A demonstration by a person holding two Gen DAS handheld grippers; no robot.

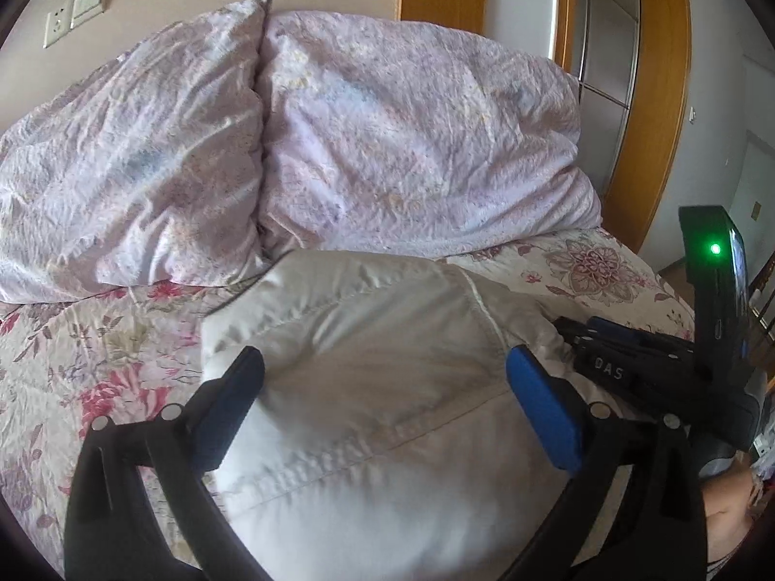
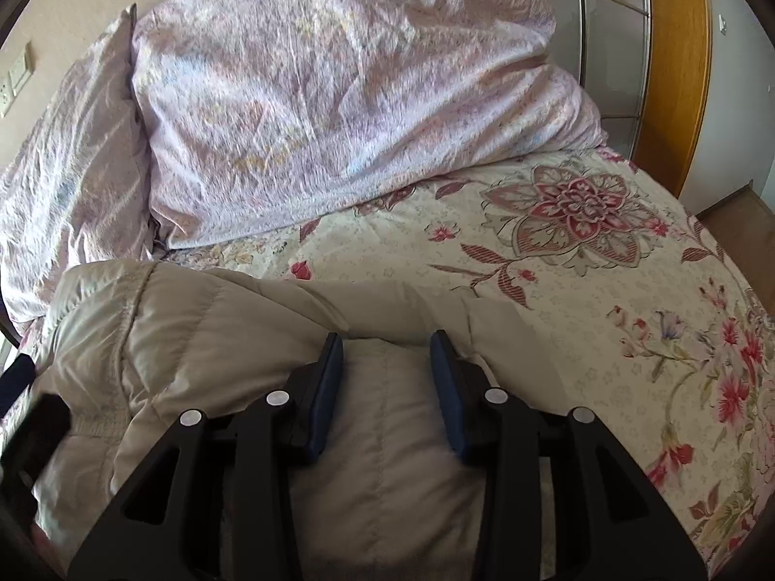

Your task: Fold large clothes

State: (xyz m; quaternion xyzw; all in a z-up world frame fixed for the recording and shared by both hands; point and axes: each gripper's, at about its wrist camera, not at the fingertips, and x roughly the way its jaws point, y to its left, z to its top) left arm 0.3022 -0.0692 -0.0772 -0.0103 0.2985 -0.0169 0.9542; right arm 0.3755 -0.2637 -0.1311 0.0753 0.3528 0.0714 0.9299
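The padded cream jacket lies bunched into a thick bundle on the floral bed, so folding looks well advanced; left gripper jaws stand wide open over it, right gripper jaws part-closed at its three o'clock edge, grip uncertain.

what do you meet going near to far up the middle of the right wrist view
right gripper → puffy white jacket → floral bedspread → lilac duvet
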